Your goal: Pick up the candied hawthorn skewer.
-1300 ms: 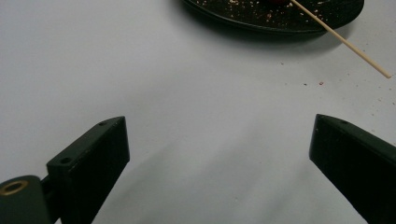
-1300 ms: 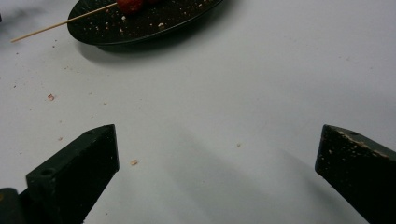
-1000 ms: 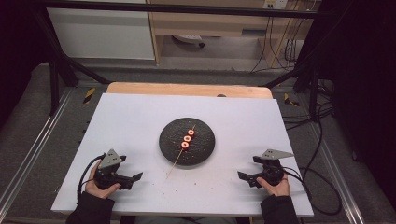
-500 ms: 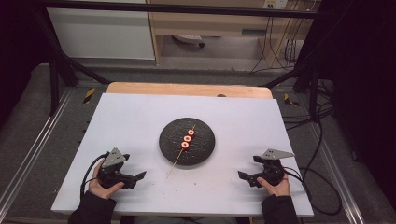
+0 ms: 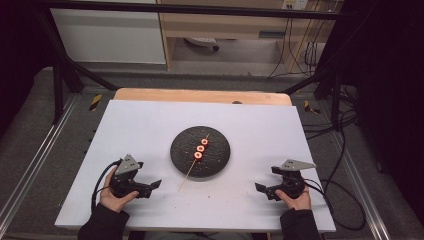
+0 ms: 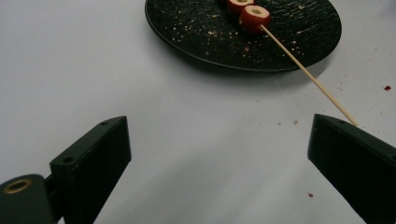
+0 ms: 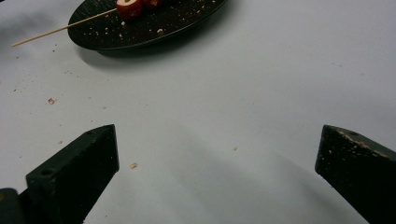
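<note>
The table is a wide white sheet, and at its middle sits the plate, black, speckled with crumbs, low-rimmed and heavy-looking enough, I judge, to stay put if I tug something off it. Across the plate lies the skewer, a thin pale wooden stick with three red rings threaded on it in a row; its bare end juts over the near rim and hangs out above the table, toward my left side. My left gripper rests on the table near the front edge, well apart from the plate, jaws spread wide with nothing between them; in the left gripper view the skewer's tip sits just beside one of my jaws. My right gripper rests likewise on the other side, also wide open and empty, farther from the stick. I expect the skewer to be very light and stiff along its length but easy to snap or roll if pinched hard, and smooth enough to slip through flat jaws. The rings look soft and moist, likely to crush or shed bits. So I would take hold on the bare wood past the rim, square across the stick, with a gentle close. Red flecks lie scattered on the table nearby.
</note>
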{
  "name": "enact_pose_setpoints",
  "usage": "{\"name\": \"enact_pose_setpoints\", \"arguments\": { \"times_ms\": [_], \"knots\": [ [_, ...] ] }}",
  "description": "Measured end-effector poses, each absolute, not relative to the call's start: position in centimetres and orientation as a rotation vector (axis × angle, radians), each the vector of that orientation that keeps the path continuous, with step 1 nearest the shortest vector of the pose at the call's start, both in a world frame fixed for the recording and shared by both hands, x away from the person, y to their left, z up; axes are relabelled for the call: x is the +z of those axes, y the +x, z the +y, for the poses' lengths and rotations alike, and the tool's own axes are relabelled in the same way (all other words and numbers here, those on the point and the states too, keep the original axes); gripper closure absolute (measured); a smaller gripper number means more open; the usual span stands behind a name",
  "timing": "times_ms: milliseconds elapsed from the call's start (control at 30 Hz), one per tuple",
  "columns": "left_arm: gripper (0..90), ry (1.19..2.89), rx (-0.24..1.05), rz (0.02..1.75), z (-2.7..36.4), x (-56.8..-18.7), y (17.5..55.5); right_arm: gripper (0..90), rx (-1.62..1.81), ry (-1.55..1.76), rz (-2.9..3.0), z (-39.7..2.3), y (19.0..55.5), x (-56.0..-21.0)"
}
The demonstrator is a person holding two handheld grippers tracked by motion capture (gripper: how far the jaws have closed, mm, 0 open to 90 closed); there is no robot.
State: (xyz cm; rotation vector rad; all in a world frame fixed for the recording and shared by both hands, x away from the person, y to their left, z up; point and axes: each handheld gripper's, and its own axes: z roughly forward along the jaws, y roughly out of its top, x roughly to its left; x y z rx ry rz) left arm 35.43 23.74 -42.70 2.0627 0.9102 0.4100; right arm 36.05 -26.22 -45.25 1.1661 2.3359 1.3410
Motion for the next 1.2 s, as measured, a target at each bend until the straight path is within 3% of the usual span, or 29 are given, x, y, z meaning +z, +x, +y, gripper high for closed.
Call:
{"name": "enact_pose_setpoints", "arguments": {
  "times_ms": [533, 800, 1200],
  "knots": [
    [8.2, 2.107, 0.394, 0.919, 18.8, -41.4, 37.0, 0.5, 1.327, 1.167, 2.337, -26.2, 36.1, -45.3],
    [14.4, 2.142, 0.399, 0.939, 16.2, -41.1, 37.9, 0.5, 1.324, 1.167, 2.339, -26.2, 36.0, -45.3],
    [38.4, 2.166, 0.354, 1.009, 13.5, -41.3, 39.7, 0.5, 1.320, 1.167, 2.345, -26.1, 36.1, -45.4]
  ]
}}
